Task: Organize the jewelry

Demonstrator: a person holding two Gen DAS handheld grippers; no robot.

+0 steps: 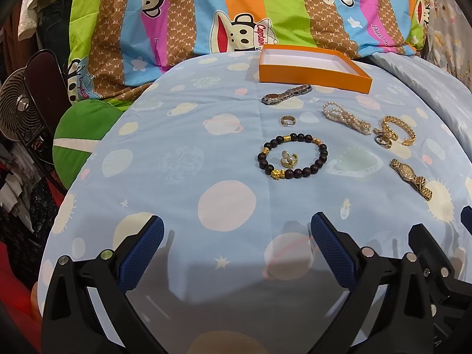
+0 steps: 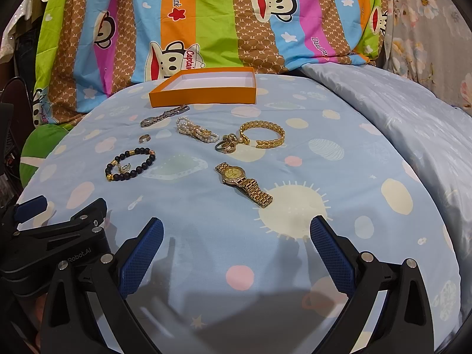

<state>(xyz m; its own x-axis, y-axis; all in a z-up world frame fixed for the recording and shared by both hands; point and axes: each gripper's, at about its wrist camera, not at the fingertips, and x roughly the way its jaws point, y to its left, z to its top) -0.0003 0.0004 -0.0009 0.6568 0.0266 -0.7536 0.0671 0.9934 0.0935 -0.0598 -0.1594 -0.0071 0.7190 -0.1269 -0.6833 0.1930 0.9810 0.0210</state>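
Though both grippers gape empty, gold watch (image 2: 242, 183) well ahead of right gripper (image 2: 236, 236).

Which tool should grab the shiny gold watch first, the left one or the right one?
Probably the right tool. The gold watch lies almost straight ahead of its open jaws, while from the left tool it sits far off to the right. Both tools are open and empty.
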